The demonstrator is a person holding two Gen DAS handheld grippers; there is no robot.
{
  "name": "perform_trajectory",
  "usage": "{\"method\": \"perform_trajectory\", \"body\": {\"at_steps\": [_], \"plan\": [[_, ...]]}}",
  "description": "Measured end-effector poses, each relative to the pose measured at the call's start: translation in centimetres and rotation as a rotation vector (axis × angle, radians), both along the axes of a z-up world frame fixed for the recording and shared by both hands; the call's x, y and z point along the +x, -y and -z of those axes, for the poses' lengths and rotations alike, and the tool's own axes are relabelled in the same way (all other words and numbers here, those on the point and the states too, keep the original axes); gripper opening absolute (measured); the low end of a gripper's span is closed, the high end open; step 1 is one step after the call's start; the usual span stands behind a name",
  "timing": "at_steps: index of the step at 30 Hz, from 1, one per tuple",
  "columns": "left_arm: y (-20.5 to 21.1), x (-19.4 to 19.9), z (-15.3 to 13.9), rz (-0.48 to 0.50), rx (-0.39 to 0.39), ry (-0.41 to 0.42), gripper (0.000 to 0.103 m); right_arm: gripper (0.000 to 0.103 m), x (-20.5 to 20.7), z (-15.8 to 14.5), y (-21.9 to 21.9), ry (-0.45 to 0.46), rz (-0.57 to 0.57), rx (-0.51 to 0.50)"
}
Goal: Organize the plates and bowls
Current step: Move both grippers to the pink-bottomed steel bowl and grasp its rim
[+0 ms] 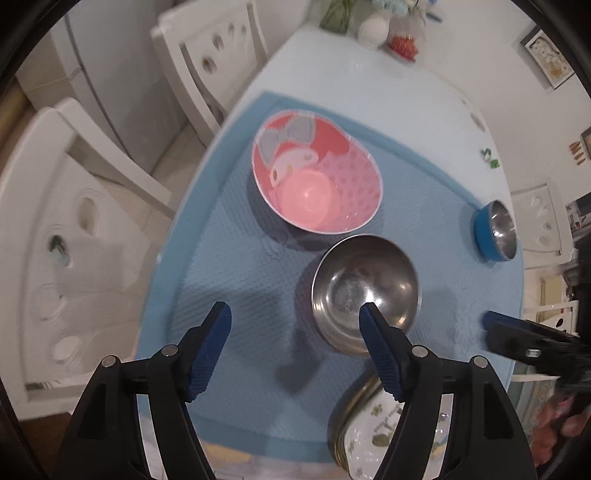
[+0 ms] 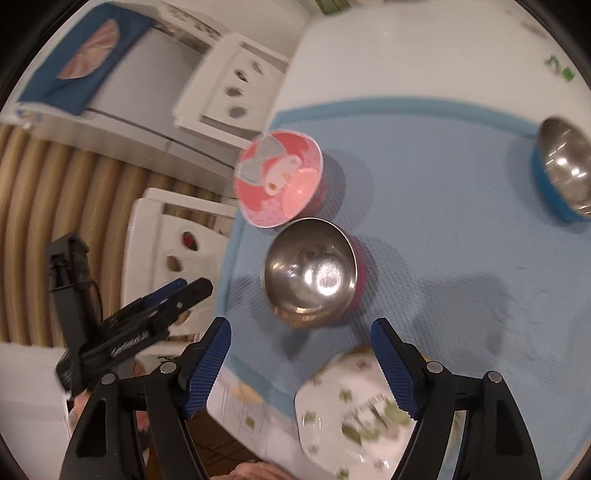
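Observation:
A pink cartoon bowl (image 1: 317,173) (image 2: 280,181) stands on the blue mat (image 1: 236,258) (image 2: 424,192). A steel bowl (image 1: 365,288) (image 2: 310,269) with a pink outside sits just in front of it. A blue-sided steel bowl (image 1: 496,230) (image 2: 565,170) stands at the mat's far right. A white floral plate (image 1: 373,435) (image 2: 354,410) lies at the near edge, on a stack. My left gripper (image 1: 295,317) is open and empty above the mat, left of the steel bowl. My right gripper (image 2: 301,332) is open and empty, above the plate and short of the steel bowl.
White chairs (image 1: 74,229) (image 2: 236,81) stand along the table's left side. A white vase (image 1: 373,29) and a red ornament (image 1: 402,46) stand at the table's far end. The right gripper shows in the left wrist view (image 1: 524,339); the left gripper in the right wrist view (image 2: 147,317).

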State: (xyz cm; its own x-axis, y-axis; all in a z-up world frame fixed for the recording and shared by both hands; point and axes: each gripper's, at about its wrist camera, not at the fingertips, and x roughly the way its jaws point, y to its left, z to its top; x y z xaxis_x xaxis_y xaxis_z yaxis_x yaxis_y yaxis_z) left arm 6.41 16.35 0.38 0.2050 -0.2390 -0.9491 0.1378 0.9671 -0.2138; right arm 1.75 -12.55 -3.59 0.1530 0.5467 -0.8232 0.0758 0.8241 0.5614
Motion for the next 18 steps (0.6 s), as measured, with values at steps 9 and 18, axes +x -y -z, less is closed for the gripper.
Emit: {"method": "perform_trajectory", "body": {"at_steps": [9,18], "plan": [[2.6,1.2,7.2,0.051,0.038,-0.072,0.042,0.048,2.4,9.6,-2.2,-0.133,0.003,-0.014],[3.5,0.7,8.8,0.031,-0.025,-0.066,0.011,0.02,3.2,11.6,-1.7,-0.143,0.019,-0.009]]}}
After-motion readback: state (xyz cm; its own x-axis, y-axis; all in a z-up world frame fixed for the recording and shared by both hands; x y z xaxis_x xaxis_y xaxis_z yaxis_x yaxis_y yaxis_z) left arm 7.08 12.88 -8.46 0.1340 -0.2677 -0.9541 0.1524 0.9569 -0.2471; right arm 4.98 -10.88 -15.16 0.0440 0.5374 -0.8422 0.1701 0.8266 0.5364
